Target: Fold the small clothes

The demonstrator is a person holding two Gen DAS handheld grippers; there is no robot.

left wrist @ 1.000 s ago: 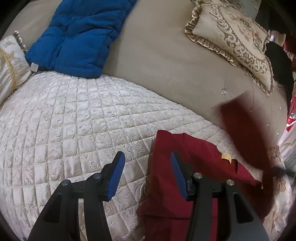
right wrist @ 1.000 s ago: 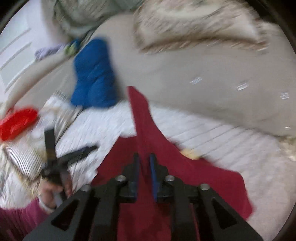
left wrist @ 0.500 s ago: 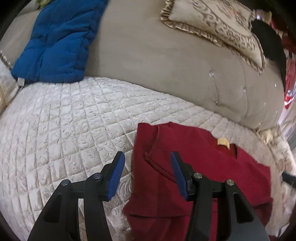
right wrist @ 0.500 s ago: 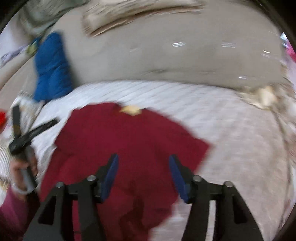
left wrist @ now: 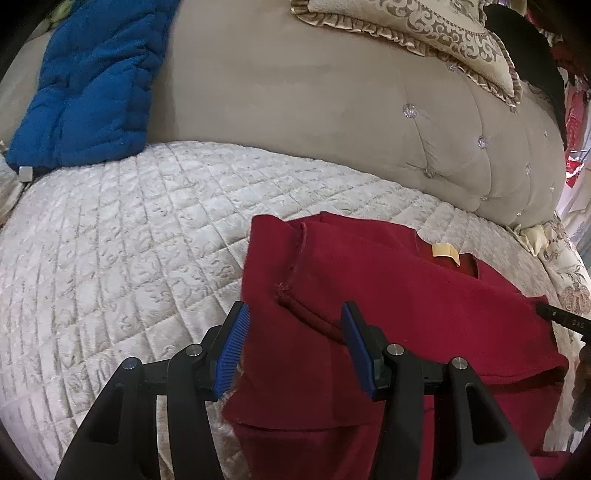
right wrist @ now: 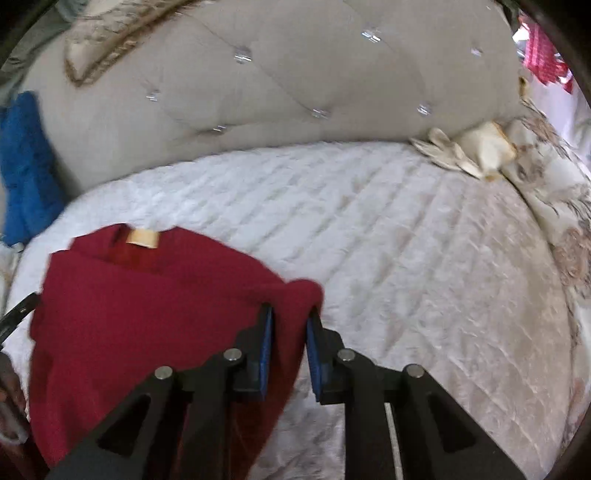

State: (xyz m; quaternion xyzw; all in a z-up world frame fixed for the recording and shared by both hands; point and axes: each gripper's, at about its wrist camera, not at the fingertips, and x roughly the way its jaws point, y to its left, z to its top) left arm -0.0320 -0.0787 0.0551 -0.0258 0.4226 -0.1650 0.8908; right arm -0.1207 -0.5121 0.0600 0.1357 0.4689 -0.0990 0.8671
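A dark red garment [left wrist: 406,295] lies partly folded on the quilted cream cover [left wrist: 110,240], its tan neck label [left wrist: 445,253] facing up. My left gripper [left wrist: 293,314] hovers open over the garment's left edge, with a seam and a fold of cloth between its blue pads but not pinched. In the right wrist view the same garment [right wrist: 147,302] fills the lower left. My right gripper [right wrist: 289,314] is closing, and its pads squeeze a bunched fold at the garment's right edge. A tip of the other gripper [right wrist: 18,310] shows at the far left.
A tufted beige backrest [left wrist: 314,110] rises behind the cover. A blue quilted pad [left wrist: 92,85] leans on it at the left and an ornate frilled pillow [left wrist: 424,26] at the top right. A crumpled cream cloth [right wrist: 472,147] lies at the cover's right corner.
The right gripper let go of the lifted red flap, which now lies flat, opened, swung to the garment's right edge and closed on it. The left gripper crept onto the garment's left edge.
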